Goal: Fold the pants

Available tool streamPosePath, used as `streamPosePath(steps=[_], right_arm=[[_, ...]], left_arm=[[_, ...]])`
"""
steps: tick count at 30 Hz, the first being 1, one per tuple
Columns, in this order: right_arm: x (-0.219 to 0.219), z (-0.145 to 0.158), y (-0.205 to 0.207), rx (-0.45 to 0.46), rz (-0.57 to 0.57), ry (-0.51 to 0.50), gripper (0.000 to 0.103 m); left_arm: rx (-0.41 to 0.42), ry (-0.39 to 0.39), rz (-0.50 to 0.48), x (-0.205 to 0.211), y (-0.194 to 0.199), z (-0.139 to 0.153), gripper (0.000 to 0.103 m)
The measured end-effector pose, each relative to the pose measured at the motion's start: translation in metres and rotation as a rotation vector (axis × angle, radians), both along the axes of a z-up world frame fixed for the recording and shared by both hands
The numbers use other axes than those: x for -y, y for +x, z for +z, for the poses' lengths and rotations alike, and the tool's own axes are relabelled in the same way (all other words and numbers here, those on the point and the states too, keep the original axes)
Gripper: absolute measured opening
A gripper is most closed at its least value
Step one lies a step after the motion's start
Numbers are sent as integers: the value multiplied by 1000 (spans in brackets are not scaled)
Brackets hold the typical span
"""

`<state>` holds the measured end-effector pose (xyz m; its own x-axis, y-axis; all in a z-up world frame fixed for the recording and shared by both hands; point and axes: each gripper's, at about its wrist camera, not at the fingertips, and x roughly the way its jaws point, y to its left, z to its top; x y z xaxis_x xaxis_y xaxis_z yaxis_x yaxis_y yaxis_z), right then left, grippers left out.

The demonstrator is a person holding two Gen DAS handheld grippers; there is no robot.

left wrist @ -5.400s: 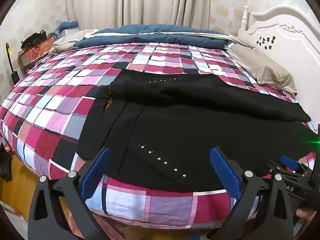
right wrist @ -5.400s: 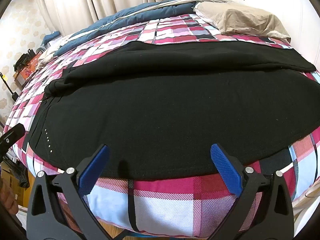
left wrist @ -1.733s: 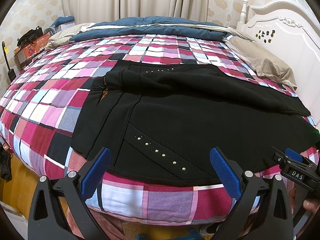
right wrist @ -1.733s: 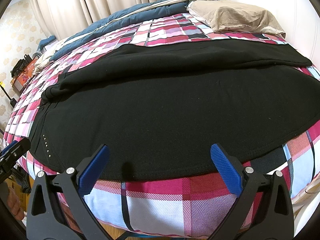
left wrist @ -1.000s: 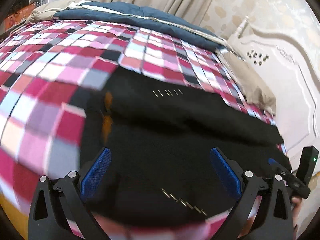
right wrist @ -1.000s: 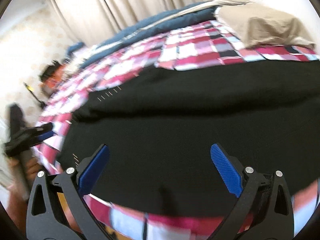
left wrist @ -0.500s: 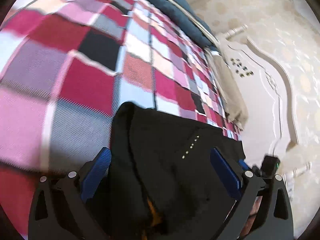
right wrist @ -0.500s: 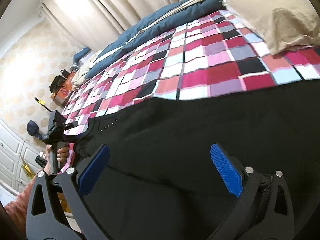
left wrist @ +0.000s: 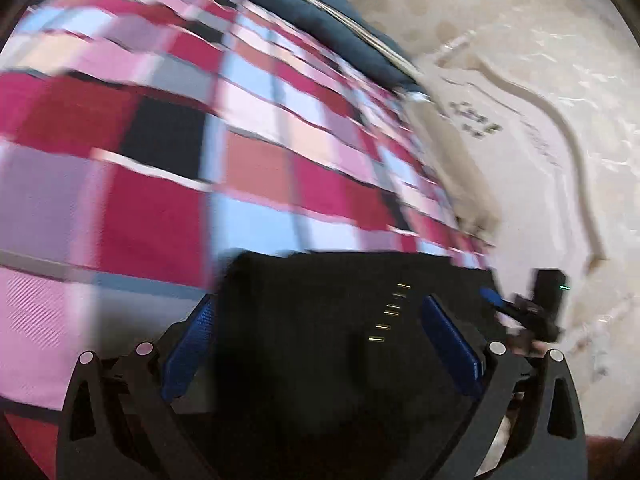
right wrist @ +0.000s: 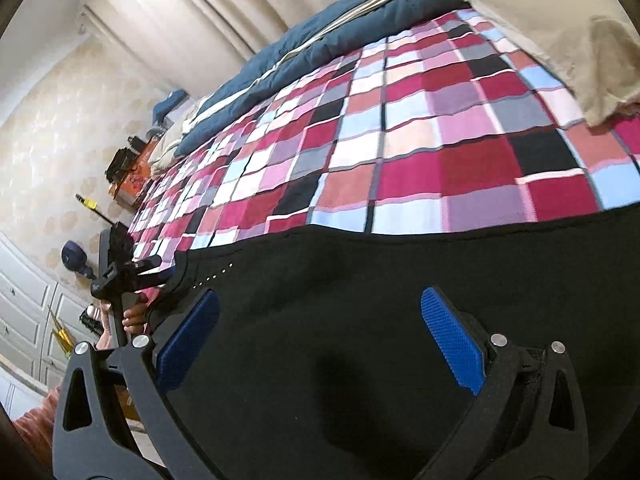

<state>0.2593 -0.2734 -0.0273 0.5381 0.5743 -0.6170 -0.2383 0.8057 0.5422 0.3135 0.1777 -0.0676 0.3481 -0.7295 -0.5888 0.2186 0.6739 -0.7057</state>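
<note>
Plaid bedspread (right wrist: 420, 152) beyond black pants (right wrist: 360, 340)

A home bedroom is shown. Most of both views is filled by a bed covered with a red, pink, blue and black checked bedspread (right wrist: 420, 148), on which a folded dark blue quilt (right wrist: 280, 60) and a beige pillow (right wrist: 560, 36) are laid. A carved white headboard (left wrist: 532, 128) is seen at one end, cream pleated curtains (right wrist: 208, 12) and floral beige wallpaper (right wrist: 60, 120) behind, and white panelled cupboard doors (right wrist: 24, 312) beside the bed.
</note>
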Motion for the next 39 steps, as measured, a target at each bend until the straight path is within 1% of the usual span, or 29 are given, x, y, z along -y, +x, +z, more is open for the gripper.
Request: streamPosePath(steps=[1,3,6,9,10,11,13,14,15,16,17,18,19,20,21,22,23,24,26,28,31,34,35,37,39], right_arm=[[-2,0,4,3,20,-2,101],[-6,0,10,2,51,-11,101],[-11,4,28,6,109,-66,101],[-22,4,49,-1,190,-111,101],[-27,2,60,-16,224,-121,101],[-31,-1,70,-33,246,-131,101],[-38,-13,91,-77,288,-147,101],[-42,-18,97,-97,302,-144,99],[-45,-24,104,-121,315,-144,95],[-50,-31,110,-150,342,-142,77],[-56,-37,114,-175,374,-141,66],[-62,-41,116,-182,398,-169,64],[-66,-42,116,-175,410,-200,52],[-68,-40,116,-172,426,-215,20],[-68,-39,117,-183,449,-190,13],[-68,-36,115,-198,463,-156,13],[-69,-31,111,-177,462,-182,12],[-72,-25,105,-152,468,-209,12],[-76,-10,89,-95,460,-249,11],[-74,7,69,-27,438,-276,11],[-66,32,32,72,388,-306,11],[-68,51,-12,175,353,-374,11],[-69,55,-29,205,342,-398,11],[-73,56,-64,259,319,-459,11],[-76,52,-100,304,301,-517,11]], left_arm=[[-1,-12,-23,5,1,-1,98],[7,16,-36,10,2,-4,98],[32,36,-40,11,0,-4,98],[59,118,-75,21,-3,-2,98],[58,142,-86,25,-2,-2,98],[42,149,-87,25,1,1,98],[10,125,-64,19,7,1,97],[8,126,-52,19,8,2,84],[10,154,-35,18,9,1,68],[-1,203,-11,17,11,-1,34],[-39,196,14,9,15,-6,31],[-51,160,19,4,16,-8,31],[-60,137,17,0,17,-9,30],[-61,138,14,-1,18,-9,28],[-56,150,12,0,17,-8,28],[-43,177,7,3,16,-5,26],[-32,187,1,5,15,-2,18],[-20,190,-6,8,13,2,15],[15,208,2,13,8,9,15],[38,199,11,12,1,16,14],[96,146,19,5,-17,34,13],[200,91,17,0,-49,62,12],[220,83,15,0,-57,68,10],[247,59,8,1,-82,78,10],[265,45,5,1,-104,81,10]])
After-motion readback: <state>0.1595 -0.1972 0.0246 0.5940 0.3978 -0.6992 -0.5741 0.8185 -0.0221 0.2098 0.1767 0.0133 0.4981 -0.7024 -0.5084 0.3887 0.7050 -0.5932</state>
